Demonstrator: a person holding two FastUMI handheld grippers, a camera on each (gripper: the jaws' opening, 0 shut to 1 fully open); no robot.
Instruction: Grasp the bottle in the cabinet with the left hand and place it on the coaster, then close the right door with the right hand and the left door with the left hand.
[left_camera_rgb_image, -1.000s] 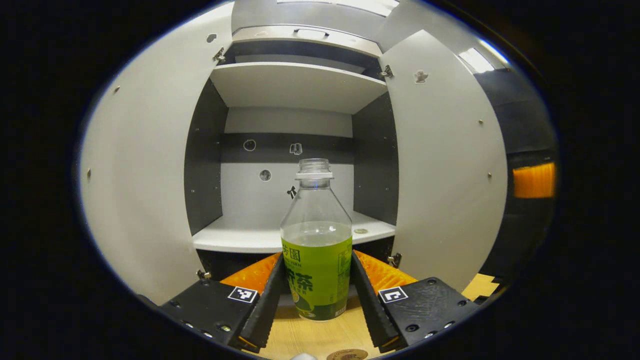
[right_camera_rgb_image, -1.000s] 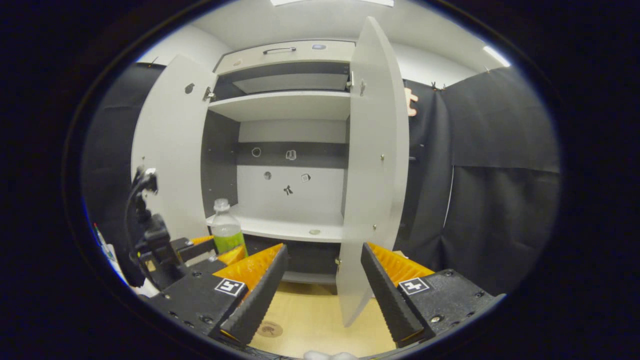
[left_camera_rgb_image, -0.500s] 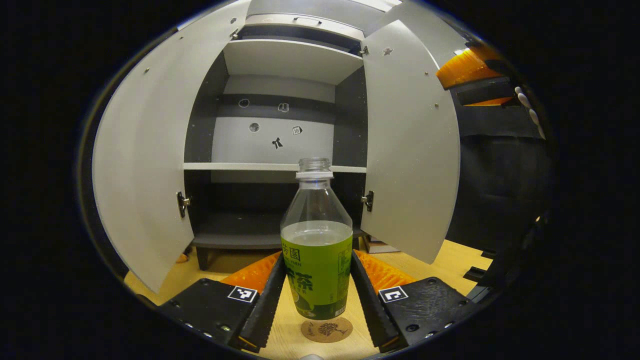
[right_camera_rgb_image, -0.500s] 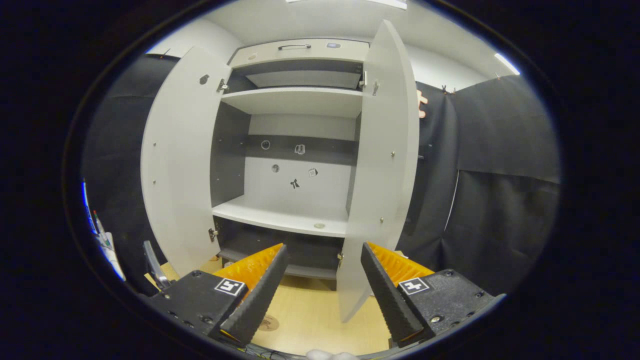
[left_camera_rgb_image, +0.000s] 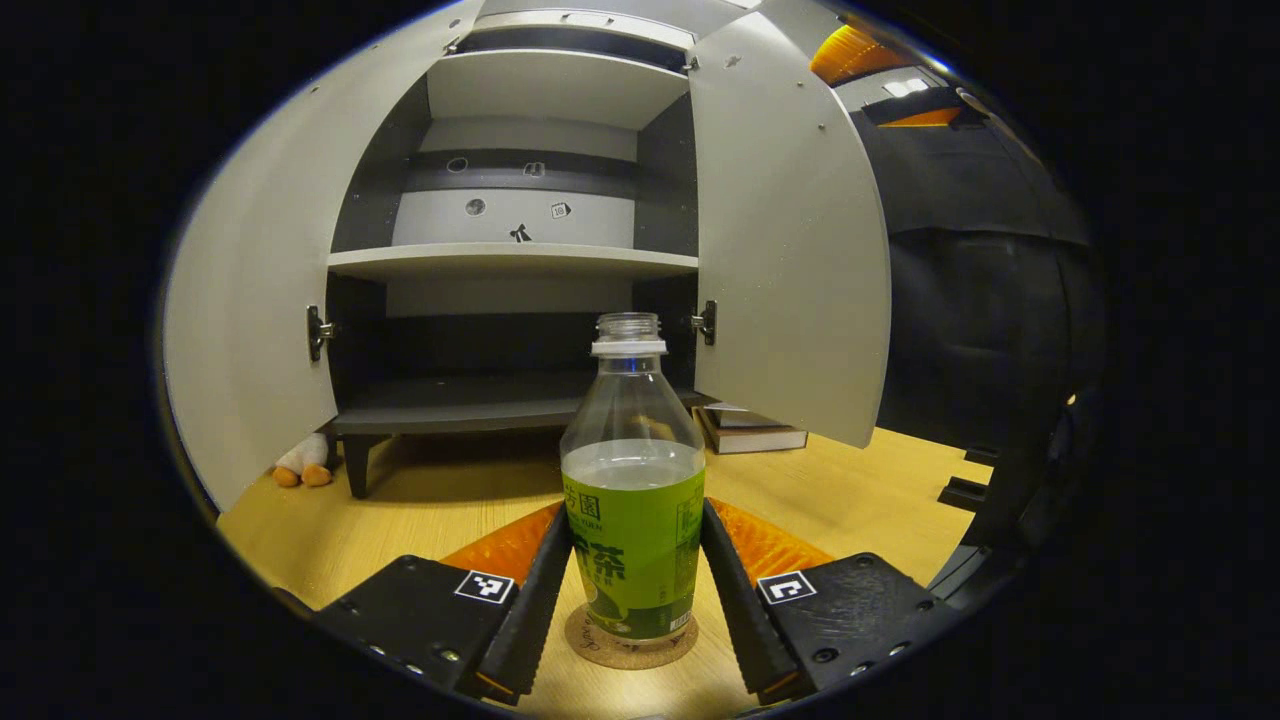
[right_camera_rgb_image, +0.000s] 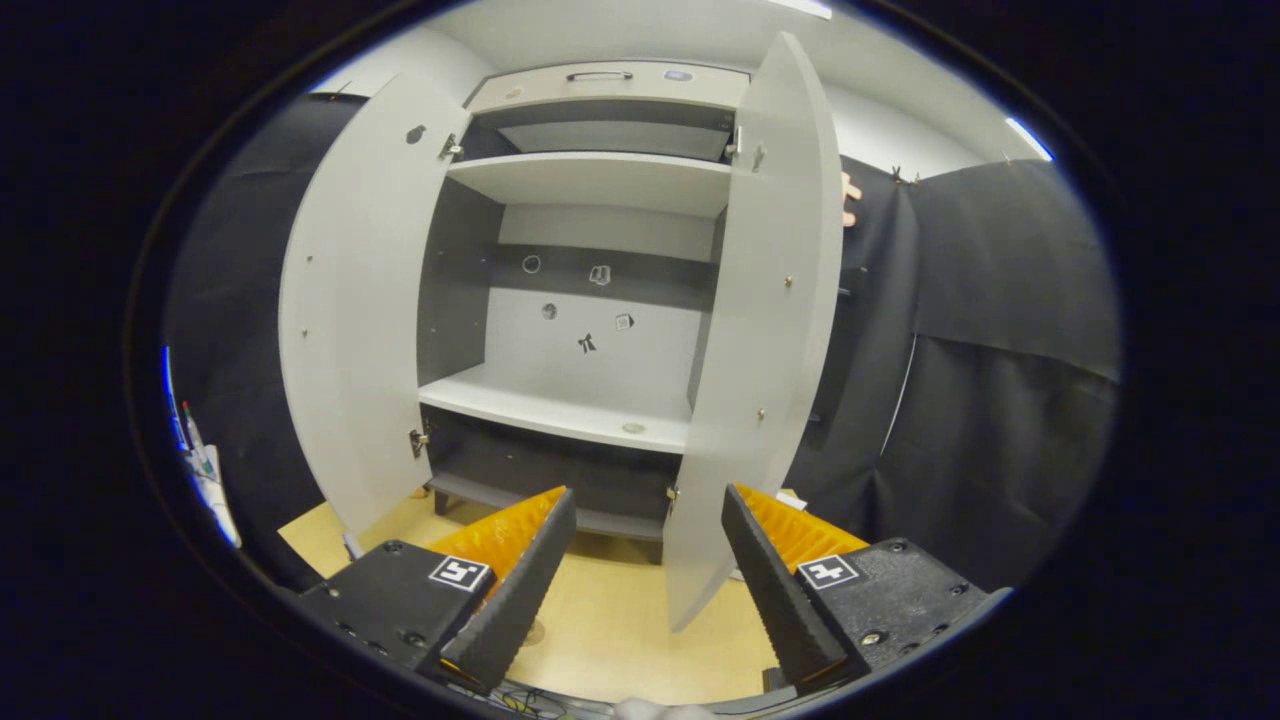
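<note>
- Left gripper (left_camera_rgb_image: 632, 590) has both fingers pressed on the bottle (left_camera_rgb_image: 632, 500), one on each side of the green label.
- The bottle stands upright dead ahead between those fingers, cap off, liquid up to about the top of the label.
- Its base sits right on the round coaster (left_camera_rgb_image: 630, 648), which lies on the wooden table (left_camera_rgb_image: 420, 520) between the fingertips.
- Beyond the bottle, the cabinet (left_camera_rgb_image: 515, 262) stands wide open, its pale middle shelf above the bottle's mouth in the left gripper view.
- Left door (left_camera_rgb_image: 255, 290) swings out far to the gripper's left; right door (left_camera_rgb_image: 790, 230) hangs open just right of the bottle's neck and farther back.
- A stack of books (left_camera_rgb_image: 752, 428) lies on the table under the right door's lower edge, and a small plush toy (left_camera_rgb_image: 303, 462) sits by the cabinet's left leg.
- Over to the right gripper (right_camera_rgb_image: 648, 590): jaws spread wide, nothing between them.
- Straight ahead of it, the right door (right_camera_rgb_image: 765, 340) stands edge-on, its lower corner just above the gap between the fingers, not touching them.
- The left door (right_camera_rgb_image: 355, 310) stands open to its left.
</note>
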